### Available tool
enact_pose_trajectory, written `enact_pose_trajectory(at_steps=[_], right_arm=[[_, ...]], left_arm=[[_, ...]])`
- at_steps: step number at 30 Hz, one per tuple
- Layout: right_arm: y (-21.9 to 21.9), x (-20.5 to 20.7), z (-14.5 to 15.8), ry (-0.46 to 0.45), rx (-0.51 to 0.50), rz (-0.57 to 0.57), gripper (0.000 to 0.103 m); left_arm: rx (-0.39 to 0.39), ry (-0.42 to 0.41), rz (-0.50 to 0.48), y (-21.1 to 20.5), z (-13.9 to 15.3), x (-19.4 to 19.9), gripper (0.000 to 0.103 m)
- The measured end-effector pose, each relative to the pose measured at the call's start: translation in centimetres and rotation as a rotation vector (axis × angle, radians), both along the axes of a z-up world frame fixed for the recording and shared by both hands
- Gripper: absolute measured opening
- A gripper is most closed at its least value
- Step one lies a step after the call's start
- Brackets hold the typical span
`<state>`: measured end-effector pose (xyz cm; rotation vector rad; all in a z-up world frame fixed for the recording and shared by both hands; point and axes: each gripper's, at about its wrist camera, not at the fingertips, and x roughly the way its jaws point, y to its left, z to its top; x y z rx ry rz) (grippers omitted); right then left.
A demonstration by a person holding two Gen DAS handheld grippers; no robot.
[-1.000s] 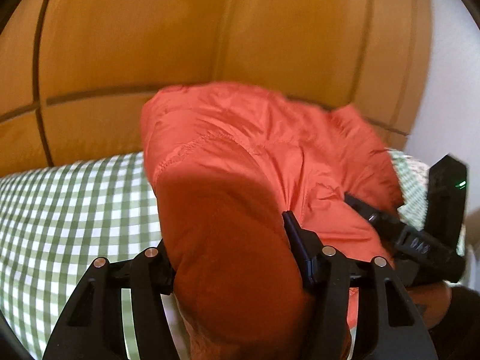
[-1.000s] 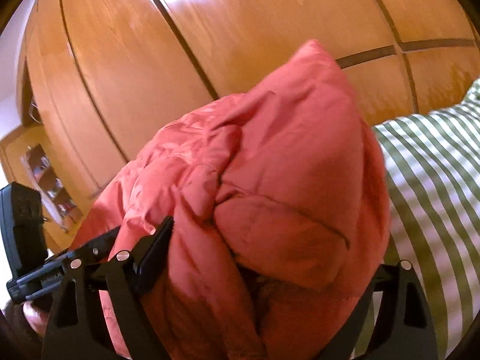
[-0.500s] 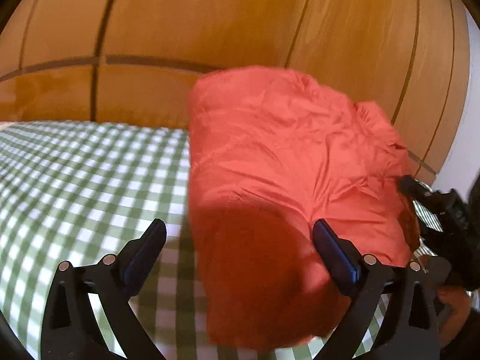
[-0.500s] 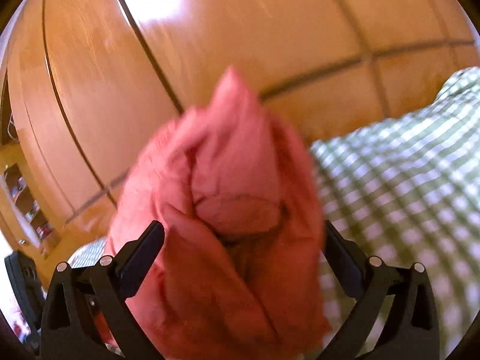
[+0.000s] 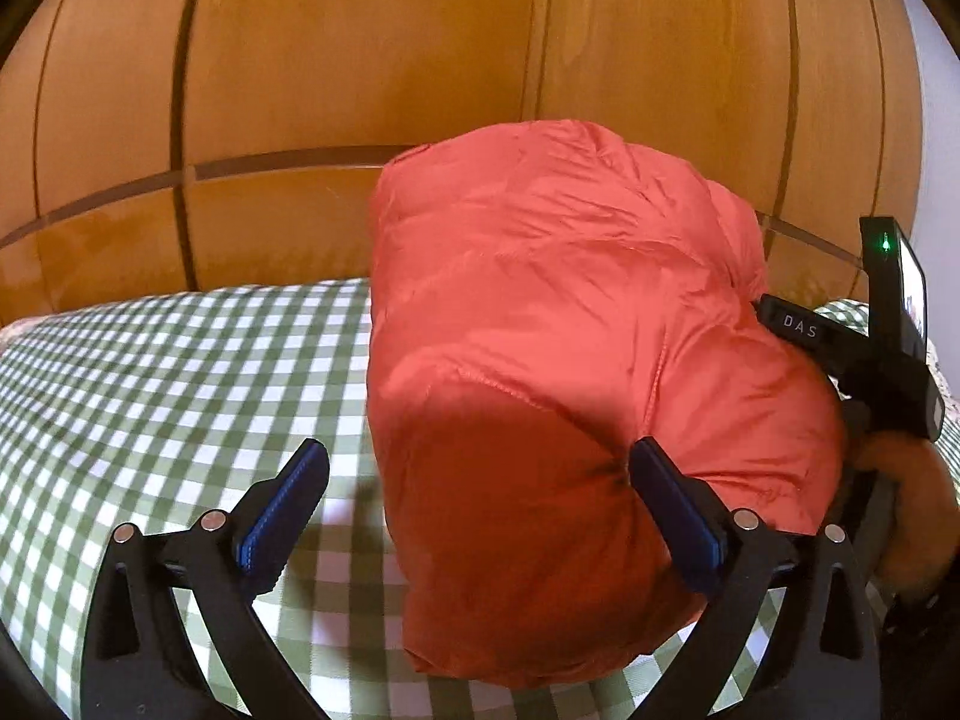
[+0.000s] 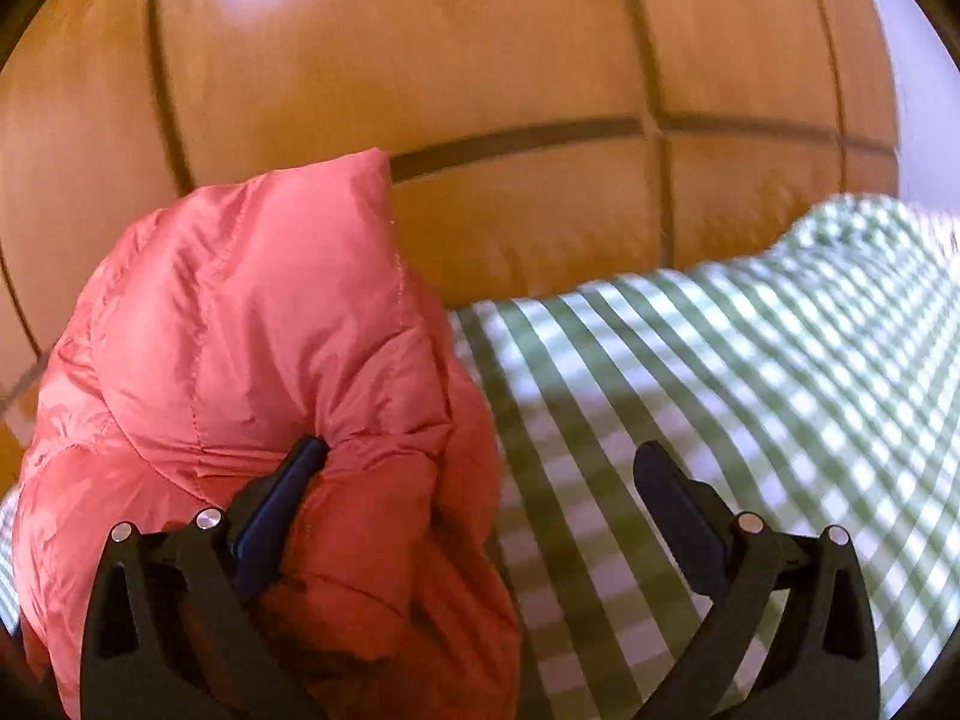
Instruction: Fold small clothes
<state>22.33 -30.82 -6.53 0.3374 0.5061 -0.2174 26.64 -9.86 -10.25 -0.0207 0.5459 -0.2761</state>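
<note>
My left gripper (image 5: 480,504) and right gripper (image 6: 480,504) both gape wide, the bundled red puffer jacket (image 5: 558,360) resting on the checked bedspread (image 5: 150,384) near its far edge.

My right gripper's (image 5: 840,354) tips are buried behind the red puffer jacket (image 5: 570,372) in the left wrist view. The checked bedsheet (image 6: 750,390) blurs in the right wrist view, and the jacket's lower part runs off that frame's bottom edge.
</note>
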Motion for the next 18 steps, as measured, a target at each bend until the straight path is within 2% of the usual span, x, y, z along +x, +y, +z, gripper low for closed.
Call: enact_pose_trajectory(at_steps=[4,6,8,12,15,18], right_arm=[[0.3,-0.7,0.4,-0.021,-0.045,-0.023,0.101],[0.9,-2.2,1.3,-0.076,-0.077,-0.058,0.101],[1.7,-4.4,2.6,-0.136,-0.082,-0.074,0.101],[1.9,-9.0,3.0,-0.198,-0.042,-0.139,0.101],[1.6,-11.7,2.8,-0.189,0.027,-0.163,0.101],[1.6,-13.2,2.1,-0.148,0.079,-0.152,0.101]], left_arm=[[0.000,0.015,0.007,0.3,-0.2,0.6,0.100],[0.016,-0.002,0.028,0.1,0.0,0.0,0.100],[0.065,-0.049,0.072,-0.4,0.5,-1.2,0.100],[0.127,-0.134,0.121,-1.0,1.5,-3.9,0.100],[0.150,-0.125,0.151,-1.0,1.6,-5.0,0.100],[0.132,-0.067,0.170,-0.4,1.6,-5.9,0.100]])
